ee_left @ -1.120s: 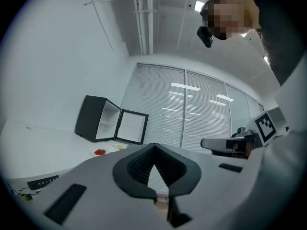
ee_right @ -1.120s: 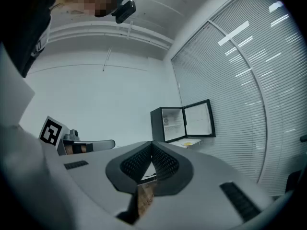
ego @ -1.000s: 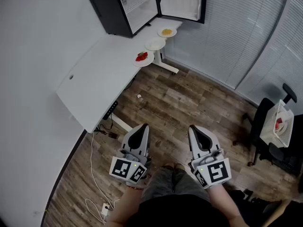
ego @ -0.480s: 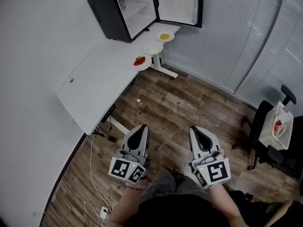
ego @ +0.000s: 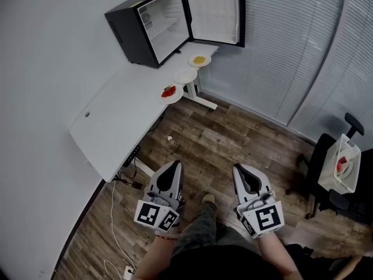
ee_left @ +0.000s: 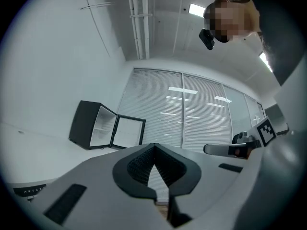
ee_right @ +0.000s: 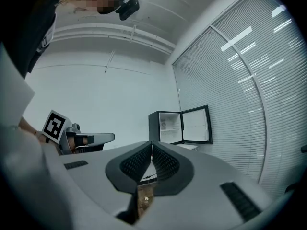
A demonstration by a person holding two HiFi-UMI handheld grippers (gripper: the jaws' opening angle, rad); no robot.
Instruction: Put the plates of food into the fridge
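Three plates stand in a row on the far end of the white desk (ego: 113, 124), before the small black fridge (ego: 154, 25), whose door (ego: 213, 15) stands wide open: one with yellow food (ego: 199, 60), a pale one (ego: 185, 76), and one with red food (ego: 169, 92). My left gripper (ego: 175, 164) and right gripper (ego: 236, 168) are held side by side over the wooden floor, far short of the desk, both shut and empty. In the left gripper view the gripper (ee_left: 154, 145) points at the fridge (ee_left: 92, 126). The right gripper (ee_right: 151, 143) also faces the fridge (ee_right: 165, 127).
Window blinds (ego: 291, 45) run along the right wall. An office chair (ego: 323, 150) carrying a white basket (ego: 342, 167) stands at the right. Cables and a power strip (ego: 127, 257) lie by the desk's near leg. A small object (ego: 170, 138) lies on the floor.
The desk, plates and fridge have slid lower in the head view, and more of the fridge's top shows. Both grippers have stayed shut and side by side.
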